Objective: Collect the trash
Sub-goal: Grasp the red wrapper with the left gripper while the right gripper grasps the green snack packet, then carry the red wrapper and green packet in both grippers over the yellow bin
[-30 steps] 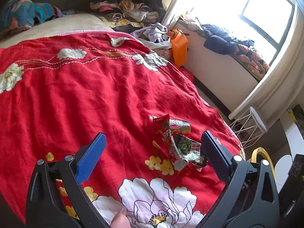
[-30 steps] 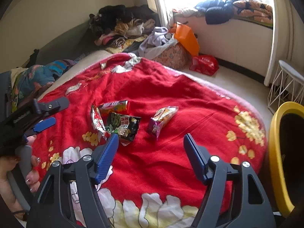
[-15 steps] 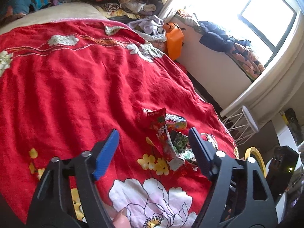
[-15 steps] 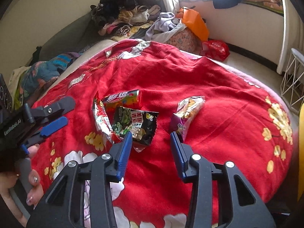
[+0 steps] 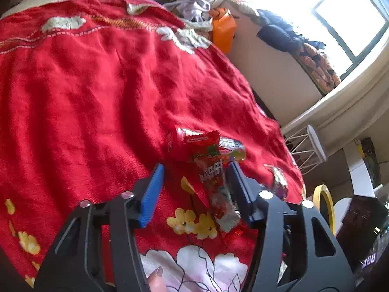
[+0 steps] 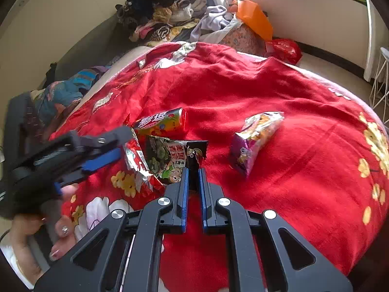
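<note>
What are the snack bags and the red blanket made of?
Red wrapper: looks like thin plastic foil; its torn inside shines silver. Purple bag: glossy printed plastic, probably, with bright glints. Blanket: soft woven cloth, matte and wrinkled, with printed flowers.

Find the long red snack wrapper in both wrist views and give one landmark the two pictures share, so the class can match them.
Left wrist view: the long red snack wrapper lies lower centre, between the closing fingers of the left gripper.
Right wrist view: it lies left of centre, beside the dark green packet.
Shared landmark: the orange bag beyond the bed.
</note>
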`<state>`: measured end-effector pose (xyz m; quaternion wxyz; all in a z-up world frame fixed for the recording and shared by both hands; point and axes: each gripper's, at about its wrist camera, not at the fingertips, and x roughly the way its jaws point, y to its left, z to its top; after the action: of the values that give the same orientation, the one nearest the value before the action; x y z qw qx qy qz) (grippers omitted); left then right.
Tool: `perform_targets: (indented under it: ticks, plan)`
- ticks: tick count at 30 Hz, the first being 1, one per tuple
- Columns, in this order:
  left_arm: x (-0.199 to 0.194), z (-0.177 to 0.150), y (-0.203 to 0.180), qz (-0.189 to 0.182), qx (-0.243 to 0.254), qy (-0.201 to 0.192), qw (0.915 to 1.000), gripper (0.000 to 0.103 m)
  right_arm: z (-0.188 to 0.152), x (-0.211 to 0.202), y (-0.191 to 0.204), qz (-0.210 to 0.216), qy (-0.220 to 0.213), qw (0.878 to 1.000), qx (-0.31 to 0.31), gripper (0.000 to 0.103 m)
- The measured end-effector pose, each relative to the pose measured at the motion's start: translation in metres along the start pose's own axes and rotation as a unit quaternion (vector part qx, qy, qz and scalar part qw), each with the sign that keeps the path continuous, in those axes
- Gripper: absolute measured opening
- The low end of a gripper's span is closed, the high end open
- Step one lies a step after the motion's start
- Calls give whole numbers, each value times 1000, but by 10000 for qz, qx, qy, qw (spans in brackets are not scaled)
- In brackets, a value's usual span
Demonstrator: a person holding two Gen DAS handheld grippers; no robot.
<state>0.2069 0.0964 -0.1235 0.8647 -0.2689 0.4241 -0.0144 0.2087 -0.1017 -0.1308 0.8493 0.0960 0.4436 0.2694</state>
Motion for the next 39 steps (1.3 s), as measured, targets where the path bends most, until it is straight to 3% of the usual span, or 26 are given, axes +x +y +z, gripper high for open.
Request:
perform_targets:
  ticks: [3, 8, 24, 39]
  plan:
    - [4, -1, -1, 85, 39, 40, 9999, 35, -5, -9, -2, -41, -11, 10000, 12, 8]
    - [3, -3, -1, 45, 34, 129, 9999, 8, -11, -24, -8, -72, -108, 9999, 44, 8]
    - [-21, -19, -21, 163, 244, 53, 9996, 4, -15, -88, -11, 22, -780, 9967, -203, 7]
    - [-50, -31, -86, 383, 952, -196, 9945, 3, 2, -170, -40, -265, -1769, 9836, -239, 7]
